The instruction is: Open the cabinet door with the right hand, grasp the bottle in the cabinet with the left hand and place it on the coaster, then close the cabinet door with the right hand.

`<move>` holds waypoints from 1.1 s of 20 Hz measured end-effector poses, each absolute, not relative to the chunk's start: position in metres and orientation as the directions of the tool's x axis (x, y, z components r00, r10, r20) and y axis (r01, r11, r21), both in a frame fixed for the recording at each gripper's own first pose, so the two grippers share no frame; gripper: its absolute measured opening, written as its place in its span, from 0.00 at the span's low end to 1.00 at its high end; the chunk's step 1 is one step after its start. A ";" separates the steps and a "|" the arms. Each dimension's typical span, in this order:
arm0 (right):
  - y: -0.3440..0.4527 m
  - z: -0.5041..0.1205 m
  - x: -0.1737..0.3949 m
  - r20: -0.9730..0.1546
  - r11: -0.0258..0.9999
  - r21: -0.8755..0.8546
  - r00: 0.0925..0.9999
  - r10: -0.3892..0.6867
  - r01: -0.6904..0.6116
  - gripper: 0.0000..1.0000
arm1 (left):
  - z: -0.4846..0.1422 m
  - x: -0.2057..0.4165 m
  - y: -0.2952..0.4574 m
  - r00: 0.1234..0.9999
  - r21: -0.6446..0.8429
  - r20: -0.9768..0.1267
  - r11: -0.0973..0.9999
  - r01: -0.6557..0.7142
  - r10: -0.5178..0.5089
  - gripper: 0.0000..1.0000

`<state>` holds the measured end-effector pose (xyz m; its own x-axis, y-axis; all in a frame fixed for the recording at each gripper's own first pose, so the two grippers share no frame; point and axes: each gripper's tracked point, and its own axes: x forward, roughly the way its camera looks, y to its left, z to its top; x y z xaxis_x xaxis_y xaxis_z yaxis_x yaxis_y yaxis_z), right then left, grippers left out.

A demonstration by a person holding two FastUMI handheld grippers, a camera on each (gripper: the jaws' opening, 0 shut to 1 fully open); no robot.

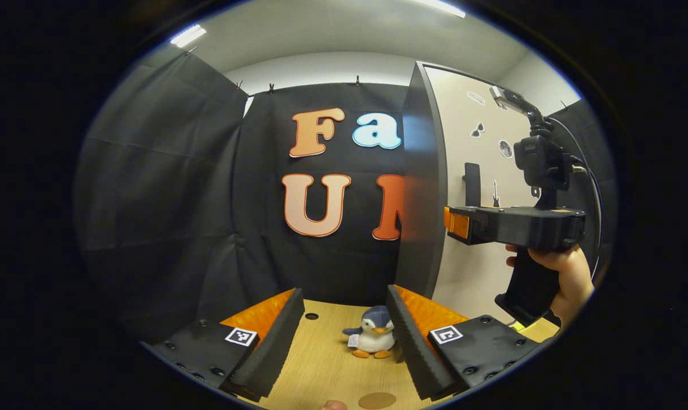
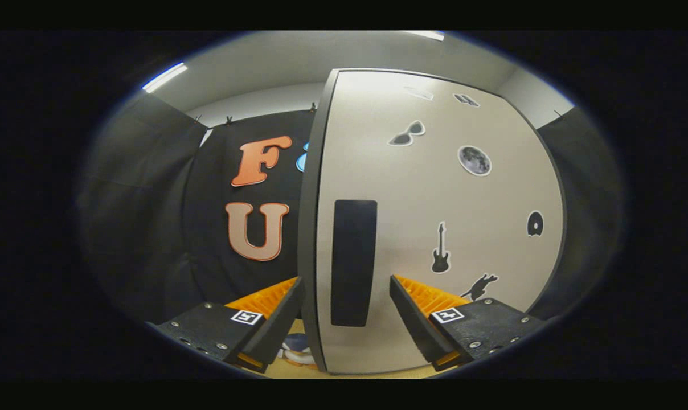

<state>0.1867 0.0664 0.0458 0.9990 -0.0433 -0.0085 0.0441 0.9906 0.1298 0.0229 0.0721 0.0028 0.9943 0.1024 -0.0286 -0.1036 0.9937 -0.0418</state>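
The cabinet door point(image 2: 435, 228) stands closed and fills the right gripper view from twelve to five o'clock, its right edge cut off by the lens; stickers dot its pale face, and its dark upright handle point(image 2: 352, 262) sits between the spread fingers of the right tongs point(image 2: 347, 316), which are not touching it. Whatever is inside the cabinet is hidden behind the door. In the left gripper view the right tongs point(image 1: 455, 223) appear at three o'clock, held by a hand point(image 1: 569, 279), fingertips partly hidden by the cabinet's dark side. The left tongs point(image 1: 344, 336) are spread wide over the wooden surface point(image 1: 321, 364), a penguin plush toy point(image 1: 373, 339) between them. At six o'clock a round brown coaster point(image 1: 376, 400) is cut off.
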 end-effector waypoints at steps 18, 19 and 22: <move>0.061 0.053 0.176 0.006 0.971 0.206 0.992 -0.128 0.124 0.21 | -0.011 0.020 0.084 0.995 -0.062 -0.069 0.995 -0.072 0.068 0.95; 0.061 0.055 0.172 0.007 0.971 0.206 0.992 -0.122 0.118 0.22 | -0.011 0.020 0.084 0.995 -0.065 -0.069 0.995 -0.075 0.070 0.94; 0.061 0.056 0.165 0.018 0.973 0.209 0.995 -0.103 0.097 0.22 | -0.010 0.020 0.080 0.995 -0.073 -0.061 0.994 -0.085 0.081 0.96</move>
<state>0.1651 0.0606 0.0555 0.9945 -0.1032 0.0177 0.0973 0.9732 0.2086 0.0204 0.0800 -0.0105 0.9948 0.0809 -0.0614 -0.0853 0.9937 -0.0727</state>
